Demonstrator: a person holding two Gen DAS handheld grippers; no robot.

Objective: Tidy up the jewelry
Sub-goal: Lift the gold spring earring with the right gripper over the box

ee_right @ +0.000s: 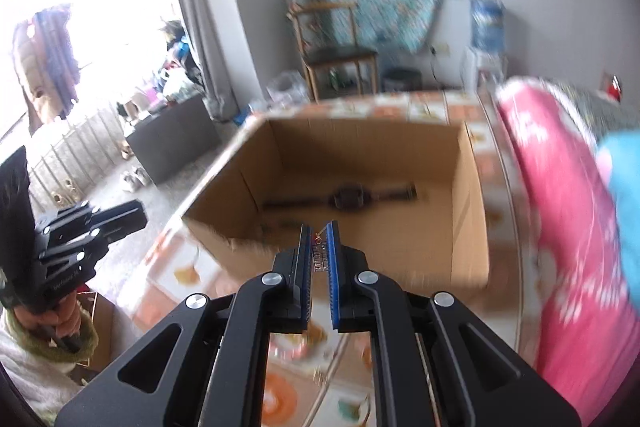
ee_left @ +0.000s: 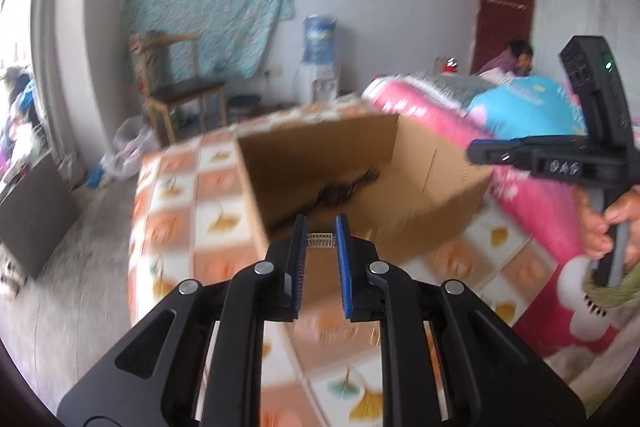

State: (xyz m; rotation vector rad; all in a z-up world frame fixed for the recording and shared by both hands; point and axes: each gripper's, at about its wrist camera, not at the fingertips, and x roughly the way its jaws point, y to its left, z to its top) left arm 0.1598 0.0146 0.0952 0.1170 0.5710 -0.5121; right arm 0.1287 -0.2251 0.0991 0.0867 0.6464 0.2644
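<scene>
An open cardboard box [ee_left: 404, 199] [ee_right: 468, 187] stands on a patterned bed. A dark watch-like piece [ee_right: 348, 197] lies flat on its floor, also seen in the left wrist view [ee_left: 340, 191]. My left gripper [ee_left: 320, 227] is shut on a small silver comb-like hair clip [ee_left: 320, 239], held just before the box's near edge. My right gripper [ee_right: 319, 231] is shut on a small silver linked piece with a red bead [ee_right: 319, 251], held over the box's near wall. The right gripper also shows at the right of the left wrist view [ee_left: 476, 149].
Pink and blue bedding [ee_left: 460, 115] [ee_right: 560, 187] is piled right of the box. A wooden chair [ee_right: 336, 47] and a water dispenser [ee_left: 320, 63] stand by the far wall. A person [ee_left: 516, 57] sits behind the bed.
</scene>
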